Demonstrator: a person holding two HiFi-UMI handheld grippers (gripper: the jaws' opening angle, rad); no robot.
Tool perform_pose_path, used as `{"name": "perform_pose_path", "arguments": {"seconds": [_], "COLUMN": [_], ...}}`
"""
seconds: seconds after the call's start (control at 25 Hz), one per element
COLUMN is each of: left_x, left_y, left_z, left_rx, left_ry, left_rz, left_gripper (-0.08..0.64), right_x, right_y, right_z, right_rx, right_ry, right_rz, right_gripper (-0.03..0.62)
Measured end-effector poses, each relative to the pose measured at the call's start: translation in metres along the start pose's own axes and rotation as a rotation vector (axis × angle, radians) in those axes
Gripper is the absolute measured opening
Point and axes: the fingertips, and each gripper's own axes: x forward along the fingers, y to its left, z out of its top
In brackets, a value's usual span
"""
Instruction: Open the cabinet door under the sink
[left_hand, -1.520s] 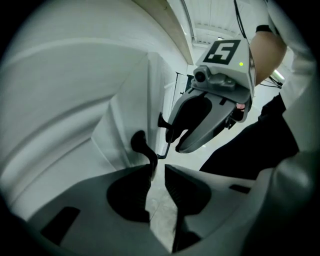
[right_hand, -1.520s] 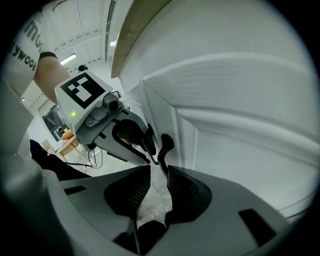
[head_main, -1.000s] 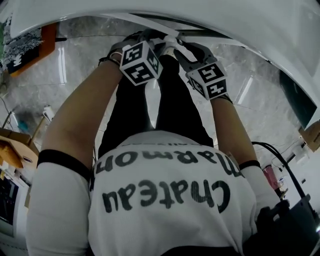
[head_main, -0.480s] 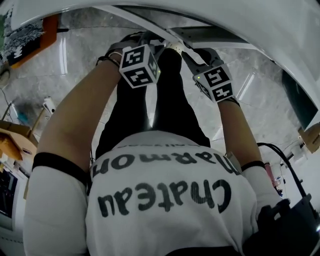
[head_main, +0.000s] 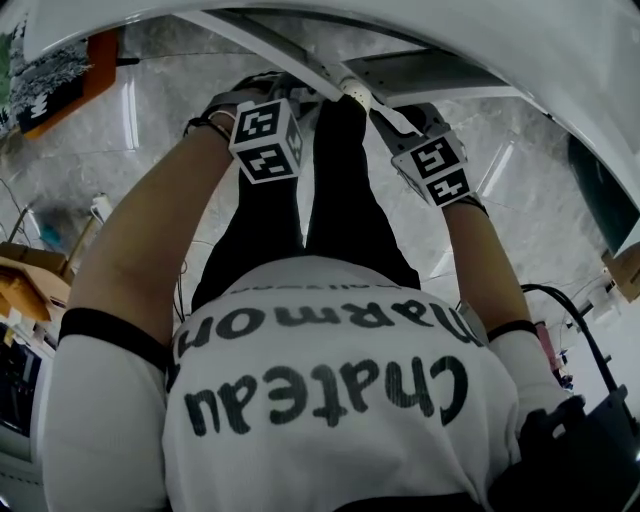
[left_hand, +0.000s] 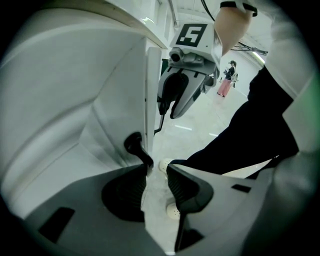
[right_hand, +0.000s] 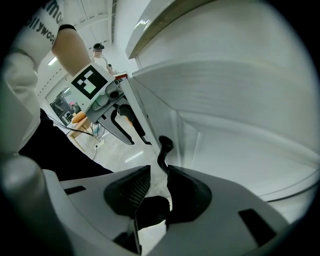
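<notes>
Left gripper (left_hand: 156, 169) points steeply down at the free edge of the left cabinet door (left_hand: 112, 112), under the sink's white rim (head_main: 480, 40). Its jaws stand apart and have just been opening. The lower end of that door's black handle (left_hand: 136, 146) sits at the mouth, just beside the left pad, and neither pad presses on it. Pale floor (left_hand: 200, 117) shows through the gap between the pads.

Both doors meet at the middle of the cabinet front, and in the head view their top edges seem to stand a little out from it, so they look slightly ajar rather than shut.

On the right, the right gripper (right_hand: 154, 172) also points down, at the right cabinet door (right_hand: 225, 125). Its jaws have just been closing around the right door's black handle (right_hand: 163, 150). The handle's lower end lies between the fingertips, touching or nearly touching the right pad, with a sliver of light on the other side, so I judge this grip is not yet made.

The step in hand looks like the pull itself. The left side appears to be letting go while the right is taking hold. Next the right pads need to clamp the handle firmly, then draw it outward along the door's arc towards the person. The left gripper needs to back clear of its door's edge.
</notes>
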Motion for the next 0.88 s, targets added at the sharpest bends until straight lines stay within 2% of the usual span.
{"name": "perform_pose_path", "arguments": {"seconds": [0.2, 0.48, 0.88], "left_x": [-0.003, -0.009, -0.018], "left_y": [-0.009, -0.022, -0.04], "left_z": [-0.009, -0.019, -0.043], "left_rx": [0.025, -0.016, 0.043], "left_ry": [0.017, 0.029, 0.099], "left_rz": [-0.017, -0.012, -0.042], "left_gripper": [0.114, 0.114, 0.114], "right_x": [-0.003, -0.008, -0.015], "right_y": [0.001, 0.005, 0.015], "right_z": [-0.007, -0.014, -0.031], "right_rx": [-0.026, -0.042, -0.125], "right_ry": [0.02, 0.049, 0.138], "right_rz": [0.01, 0.018, 0.031], "right_gripper": [0.092, 0.09, 0.107]}}
